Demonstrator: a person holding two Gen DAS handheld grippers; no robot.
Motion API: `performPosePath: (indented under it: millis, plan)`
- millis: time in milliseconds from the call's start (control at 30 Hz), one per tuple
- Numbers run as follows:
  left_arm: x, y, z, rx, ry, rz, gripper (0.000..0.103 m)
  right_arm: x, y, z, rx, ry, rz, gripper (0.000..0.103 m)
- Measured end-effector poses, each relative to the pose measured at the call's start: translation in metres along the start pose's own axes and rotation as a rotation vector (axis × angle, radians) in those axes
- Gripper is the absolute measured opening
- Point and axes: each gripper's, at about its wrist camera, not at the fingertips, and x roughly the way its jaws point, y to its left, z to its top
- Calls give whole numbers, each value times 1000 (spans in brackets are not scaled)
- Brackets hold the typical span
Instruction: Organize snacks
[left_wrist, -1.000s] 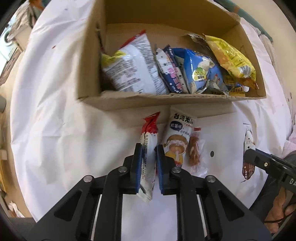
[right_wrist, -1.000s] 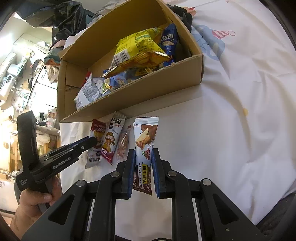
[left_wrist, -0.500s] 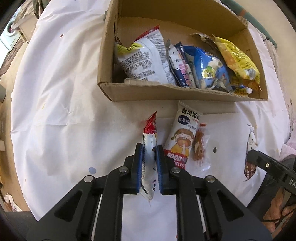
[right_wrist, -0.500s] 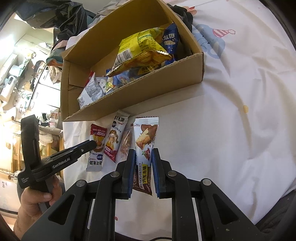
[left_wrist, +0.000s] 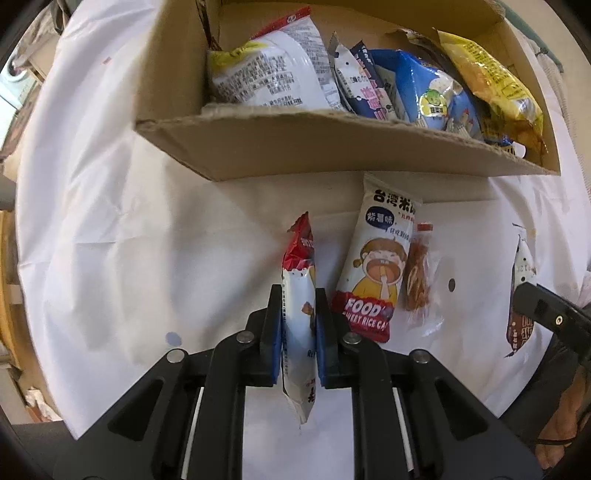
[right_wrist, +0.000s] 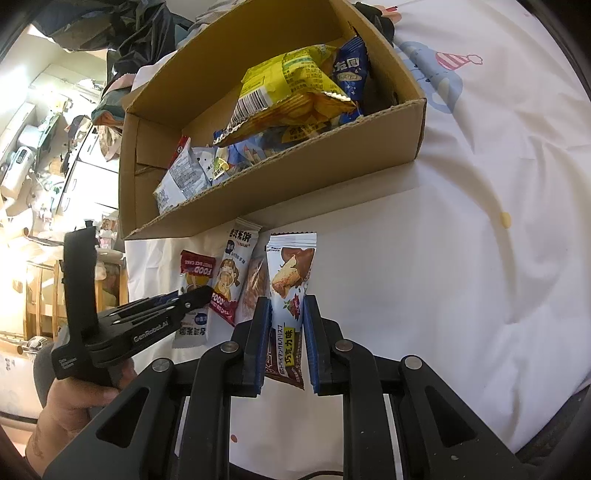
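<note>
A cardboard box (left_wrist: 332, 147) (right_wrist: 295, 184) holds several snack bags on a white cloth. My left gripper (left_wrist: 298, 295) is shut on a red-and-white snack pack (left_wrist: 297, 280), held edge-up in front of the box; it also shows in the right wrist view (right_wrist: 194, 269). My right gripper (right_wrist: 286, 306) is shut on a chocolate biscuit pack (right_wrist: 290, 280), which also shows at the right of the left wrist view (left_wrist: 521, 295). A rice cake pack (left_wrist: 380, 258) (right_wrist: 232, 273) and a small clear packet of brown snack (left_wrist: 417, 277) (right_wrist: 255, 284) lie between them.
The white cloth (right_wrist: 461, 258) has cartoon prints (right_wrist: 443, 74) beside the box. The table edge runs along the left (left_wrist: 22, 258). Room clutter and furniture (right_wrist: 44, 147) lie beyond the table on the left.
The left gripper has moved forward toward the box with its pack; the box now looms larger. The right gripper has held still with the biscuit pack.
</note>
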Motion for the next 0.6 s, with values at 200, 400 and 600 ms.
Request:
performPosePath:
  millis: [200,400,600]
  plan:
    - [-36,2,-7,-35,-89,-22,12,-9,4,-2,-23,-29,18,19]
    - [-70,10,-16,-103,-183,-37,12,-24,24,-8,-108,-81,71,19]
    - [-111,12,-15,-99,-320,-31,12,-52,36,-1,-152,-190,160,19]
